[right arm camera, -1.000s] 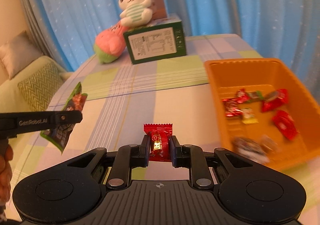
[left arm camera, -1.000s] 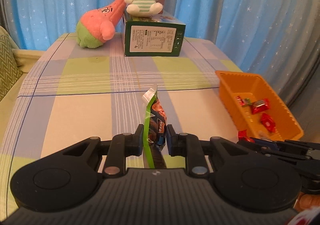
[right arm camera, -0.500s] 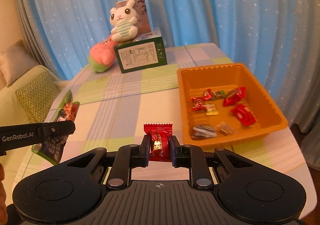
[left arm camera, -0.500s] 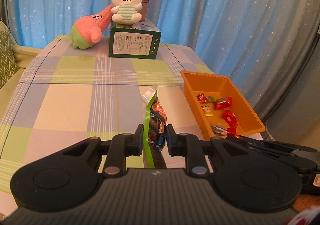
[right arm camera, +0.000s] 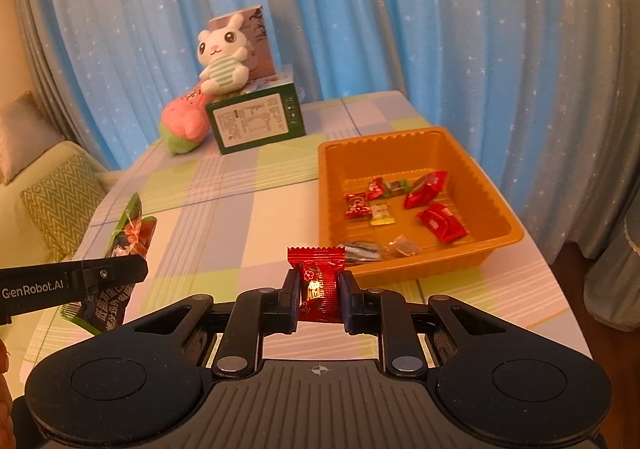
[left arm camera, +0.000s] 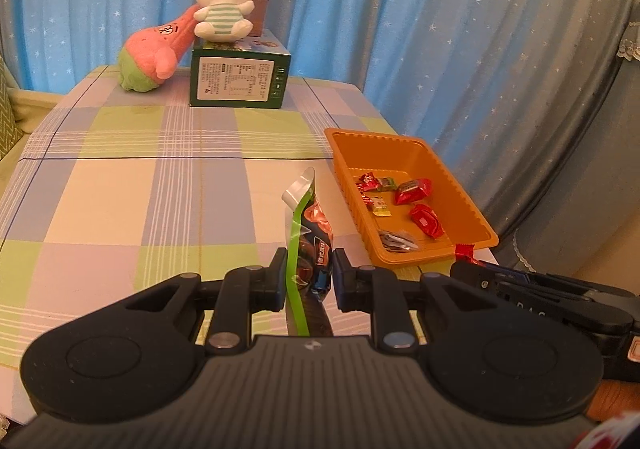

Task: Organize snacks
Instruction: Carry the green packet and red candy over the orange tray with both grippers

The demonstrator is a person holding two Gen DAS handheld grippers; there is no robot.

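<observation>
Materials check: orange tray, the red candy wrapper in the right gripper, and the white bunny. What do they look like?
Orange tray: likely thin moulded plastic, semi-gloss; ribbed walls, rounded corners, soft highlights.
Red candy wrapper, pinched in the right gripper: glossy plastic or foil film; serrated top edge, bright glare spot.
White bunny: plush fabric, matte and fuzzy; soft stuffed contours, striped knit-look shirt.

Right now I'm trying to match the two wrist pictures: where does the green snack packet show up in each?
Left wrist view: the green snack packet stands edge-on at lower centre, pinched between the left gripper fingers.
Right wrist view: the same packet hangs at the far left edge, held from the side.
Shared landmark: the orange tray, right of the packet in both.
</observation>
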